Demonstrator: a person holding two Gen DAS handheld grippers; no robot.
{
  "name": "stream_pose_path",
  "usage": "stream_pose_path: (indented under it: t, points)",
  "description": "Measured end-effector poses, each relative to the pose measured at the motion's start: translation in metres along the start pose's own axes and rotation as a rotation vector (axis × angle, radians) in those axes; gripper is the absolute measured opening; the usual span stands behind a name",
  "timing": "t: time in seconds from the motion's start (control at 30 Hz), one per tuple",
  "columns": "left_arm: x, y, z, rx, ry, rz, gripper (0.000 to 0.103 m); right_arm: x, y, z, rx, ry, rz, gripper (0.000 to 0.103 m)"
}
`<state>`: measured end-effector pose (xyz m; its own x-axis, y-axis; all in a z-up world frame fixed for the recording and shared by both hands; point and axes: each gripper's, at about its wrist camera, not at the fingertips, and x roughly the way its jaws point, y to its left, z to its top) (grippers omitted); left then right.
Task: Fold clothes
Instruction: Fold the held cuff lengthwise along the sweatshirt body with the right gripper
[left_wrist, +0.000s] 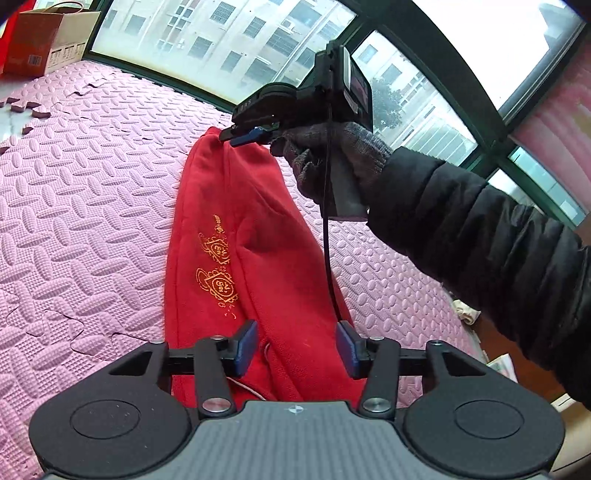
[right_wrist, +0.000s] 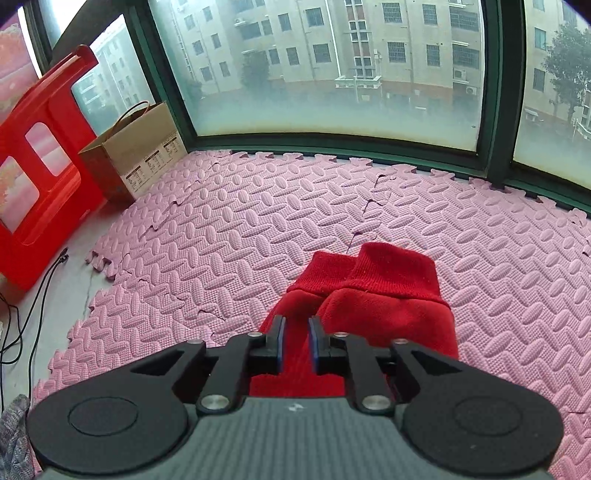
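A pair of red trousers (left_wrist: 236, 236) with gold print lies lengthwise on the pink foam mat (left_wrist: 81, 206). My left gripper (left_wrist: 297, 345) is open just above the near waist end, the cloth under and between its fingers. My right gripper (left_wrist: 240, 136) is seen in the left wrist view at the far end, shut on the cloth near the cuffs. In the right wrist view the right gripper (right_wrist: 296, 338) has its jaws nearly together with red cloth between them, and the two ribbed cuffs (right_wrist: 373, 271) lie just beyond.
A cardboard box (right_wrist: 136, 158) and a red plastic stool (right_wrist: 40, 158) stand at the mat's left near the window (right_wrist: 332, 74). Black cables (right_wrist: 33, 295) lie on the bare floor at the left. A gloved hand and dark sleeve (left_wrist: 472, 229) cross the right.
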<state>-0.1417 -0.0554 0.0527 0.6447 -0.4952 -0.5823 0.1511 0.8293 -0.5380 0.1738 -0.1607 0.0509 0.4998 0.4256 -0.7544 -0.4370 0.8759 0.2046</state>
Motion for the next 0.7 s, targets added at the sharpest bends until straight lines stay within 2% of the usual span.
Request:
stream_pose_path:
  t: [0.1, 0.2, 0.33, 0.5, 0.6, 0.7]
  points:
    - [0.009, -0.001, -0.002, 0.007, 0.022, 0.008, 0.051, 0.007, 0.005, -0.005, 0.000, 0.013, -0.051, 0.013]
    - [0.012, -0.001, -0.002, 0.005, 0.030, 0.020, 0.051, 0.002, 0.005, -0.008, -0.002, -0.012, -0.034, 0.013]
    - [0.015, 0.000, -0.002, 0.001, 0.036, 0.037, 0.051, 0.005, 0.005, -0.011, -0.051, 0.003, -0.071, 0.014]
    - [0.020, 0.000, -0.002, -0.003, 0.045, 0.053, 0.051, 0.008, 0.002, -0.016, -0.050, 0.019, -0.049, 0.015]
    - [0.021, 0.001, -0.004, -0.002, 0.054, 0.034, 0.043, 0.011, 0.003, -0.018, -0.054, 0.010, -0.064, 0.013]
    - [0.022, 0.002, -0.004, 0.001, 0.059, 0.014, 0.022, 0.009, 0.001, -0.019, -0.029, -0.014, -0.074, 0.009]
